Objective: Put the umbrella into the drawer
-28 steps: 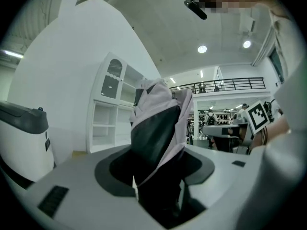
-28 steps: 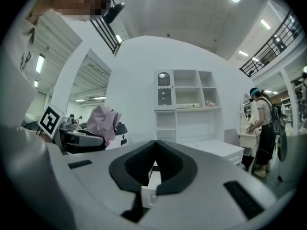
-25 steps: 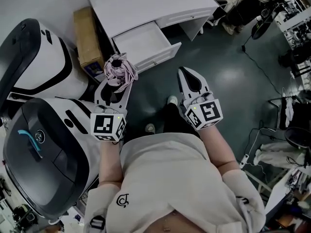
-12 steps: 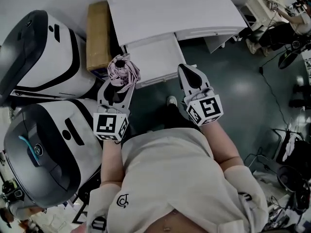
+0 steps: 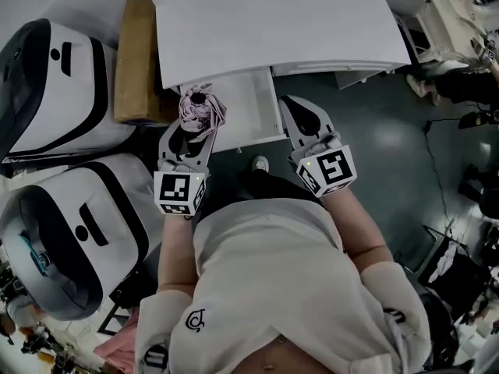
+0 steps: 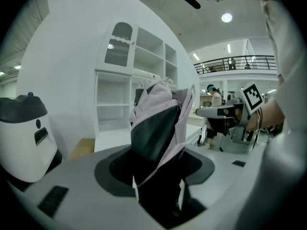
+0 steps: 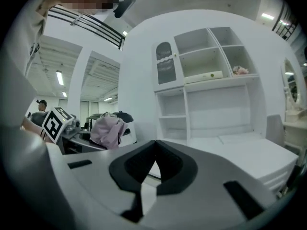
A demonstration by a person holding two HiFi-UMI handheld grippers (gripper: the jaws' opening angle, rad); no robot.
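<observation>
**Q:** Left claw status?
**A:** My left claw [image 5: 192,125] is clamped on the folded pink umbrella [image 5: 201,107]. In the head view the umbrella sits at the left edge of the open drawer [image 5: 251,104], below the front edge of the white bench [image 5: 273,22].
**Q:** Right claw?
**A:** My right claw [image 5: 295,107] is closed and empty, just beside the drawer's right edge.

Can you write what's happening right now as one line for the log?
left gripper: shut on umbrella | right gripper: shut, empty | drawer: open | umbrella: not yet inside
</observation>
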